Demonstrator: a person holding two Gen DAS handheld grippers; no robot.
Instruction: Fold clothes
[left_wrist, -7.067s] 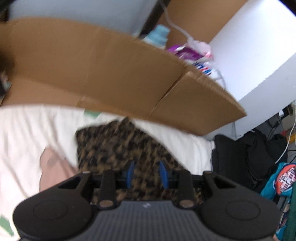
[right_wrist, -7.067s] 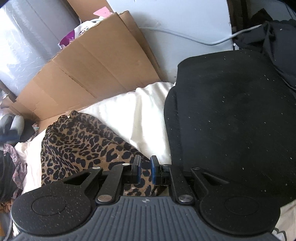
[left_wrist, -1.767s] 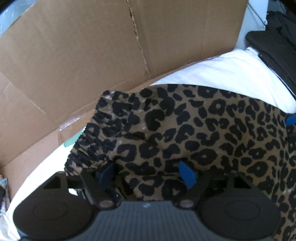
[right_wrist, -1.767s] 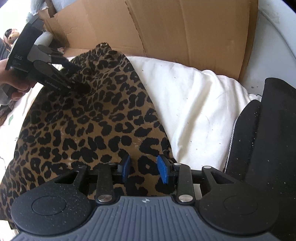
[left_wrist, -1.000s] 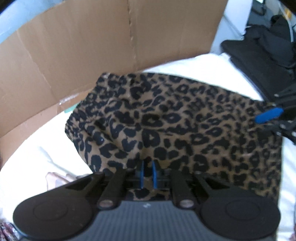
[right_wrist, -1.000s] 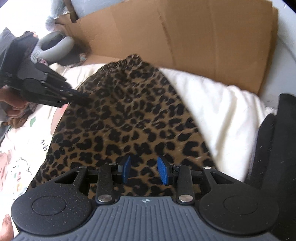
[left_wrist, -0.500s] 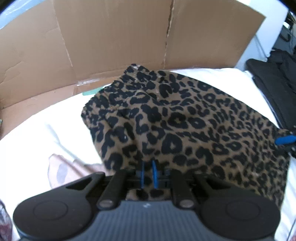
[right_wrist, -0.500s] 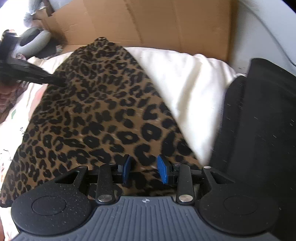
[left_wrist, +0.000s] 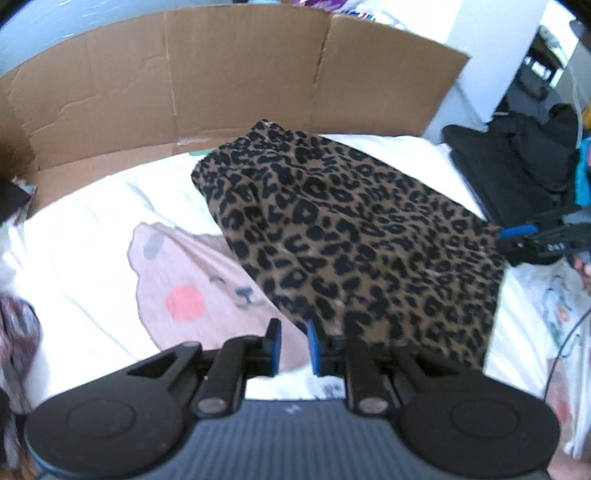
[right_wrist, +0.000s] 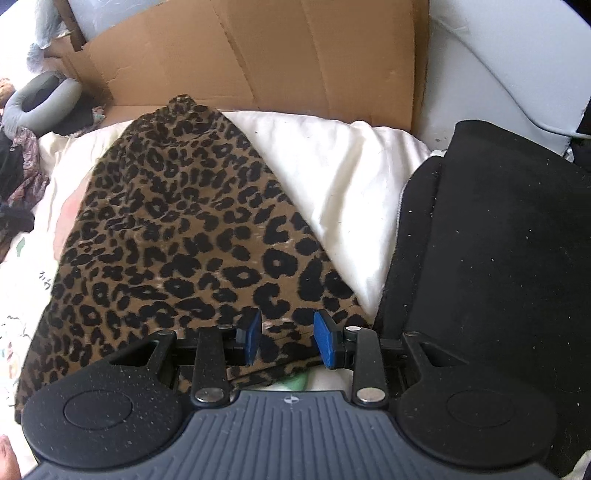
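A: Left gripper (left_wrist: 293, 345) has its jaws opening, with nothing between the pads; the leopard-print garment (left_wrist: 354, 236) edge sits just beside its right pad. Right gripper (right_wrist: 288, 338) is spread partway over the hem, and I can't tell if the pads touch it.

B: Where's the garment?

A: Spread on the white bedding (right_wrist: 332, 173), waistband toward the cardboard (left_wrist: 221, 74), black cushion (right_wrist: 498, 258) just to the right.

B: I'd pinch both hem corners squarely, lift evenly, carry them to the waistband. Keep it off the cushion.
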